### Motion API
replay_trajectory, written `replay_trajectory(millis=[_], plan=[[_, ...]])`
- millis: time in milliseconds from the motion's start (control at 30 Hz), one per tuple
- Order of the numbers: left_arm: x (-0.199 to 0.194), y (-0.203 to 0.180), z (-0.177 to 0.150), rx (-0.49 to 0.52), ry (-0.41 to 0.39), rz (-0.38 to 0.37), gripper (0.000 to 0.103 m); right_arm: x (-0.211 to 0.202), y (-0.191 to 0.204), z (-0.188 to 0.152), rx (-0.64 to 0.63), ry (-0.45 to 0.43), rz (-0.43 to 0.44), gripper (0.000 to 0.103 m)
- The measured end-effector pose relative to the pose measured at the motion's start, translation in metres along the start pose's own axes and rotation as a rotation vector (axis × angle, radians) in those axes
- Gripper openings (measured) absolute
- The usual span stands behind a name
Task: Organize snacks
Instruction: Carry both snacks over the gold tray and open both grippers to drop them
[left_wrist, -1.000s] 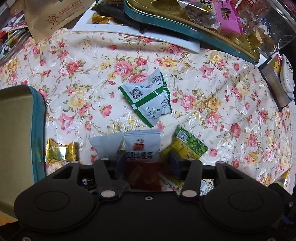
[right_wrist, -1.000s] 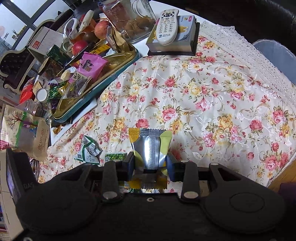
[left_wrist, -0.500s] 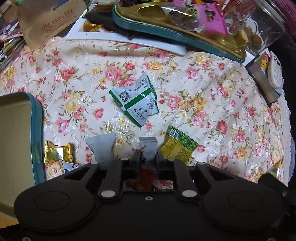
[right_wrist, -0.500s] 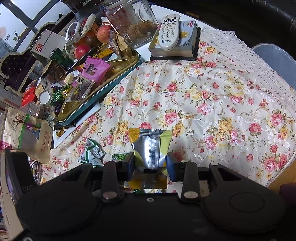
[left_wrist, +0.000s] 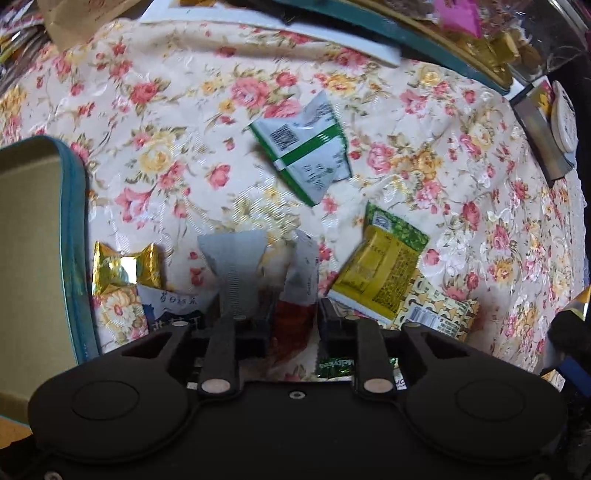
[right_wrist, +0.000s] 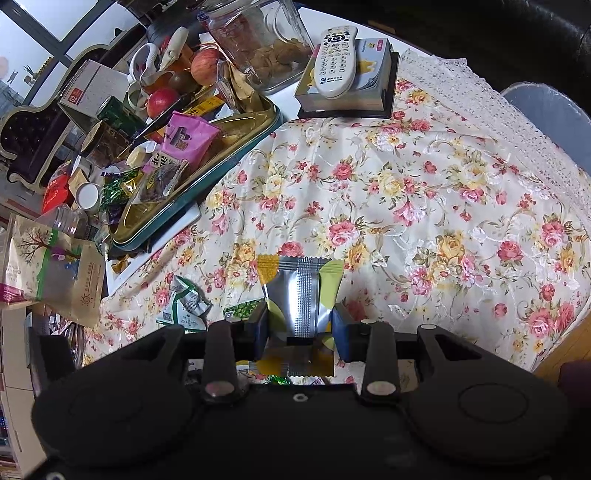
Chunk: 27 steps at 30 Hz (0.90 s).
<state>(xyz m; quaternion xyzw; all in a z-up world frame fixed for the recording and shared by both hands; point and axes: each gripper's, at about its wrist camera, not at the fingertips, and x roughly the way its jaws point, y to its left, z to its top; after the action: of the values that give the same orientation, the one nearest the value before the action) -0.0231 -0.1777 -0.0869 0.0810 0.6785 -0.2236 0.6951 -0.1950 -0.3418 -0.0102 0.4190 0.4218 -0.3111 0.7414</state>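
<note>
Left tongs (left_wrist: 293, 319): jaws just reopening, spread around the red-and-white packet (left_wrist: 300, 291), likely re-gripping it.
Right tongs (right_wrist: 300, 328): pinching the silver-and-yellow packet (right_wrist: 301, 291) above the floral surface (right_wrist: 424, 206), ready for sorting.

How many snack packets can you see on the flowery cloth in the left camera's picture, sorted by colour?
green-and-white packet: 1
green-and-yellow packet: 1
gold packet: 1
grey packet: 1
red-and-white packet: 1
blue-and-white packet: 1
cream patterned packet: 1
dark green sweet: 1
Total: 8
</note>
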Motion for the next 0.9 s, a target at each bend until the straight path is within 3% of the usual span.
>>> replay_trajectory(millis=[67,133,200,300,467,667,900], plan=[[0.003,-0.012,0.0,0.039,-0.002,0.024,0.044,-0.001,0.001,-0.001,-0.009,-0.005,0.0,0.038],[0.004,-0.021,0.0,0.068,-0.01,0.055,0.042,-0.002,0.0,-0.001,-0.013,-0.011,-0.004,0.038],[0.005,-0.027,-0.001,0.087,-0.026,0.05,0.016,-0.002,-0.002,0.0,-0.005,-0.009,-0.01,0.038],[0.002,-0.032,-0.001,0.087,-0.024,0.034,0.016,-0.002,-0.004,0.003,0.014,-0.003,-0.009,0.038],[-0.027,-0.03,0.002,0.085,-0.091,0.032,0.016,-0.01,-0.002,0.007,0.028,-0.027,0.002,0.038],[-0.083,0.014,0.008,0.014,-0.18,0.031,0.017,-0.009,0.019,0.001,-0.005,-0.025,0.01,0.038],[-0.126,0.102,0.006,-0.149,-0.279,0.198,0.017,-0.001,0.074,-0.025,-0.128,0.003,0.036,0.038]])
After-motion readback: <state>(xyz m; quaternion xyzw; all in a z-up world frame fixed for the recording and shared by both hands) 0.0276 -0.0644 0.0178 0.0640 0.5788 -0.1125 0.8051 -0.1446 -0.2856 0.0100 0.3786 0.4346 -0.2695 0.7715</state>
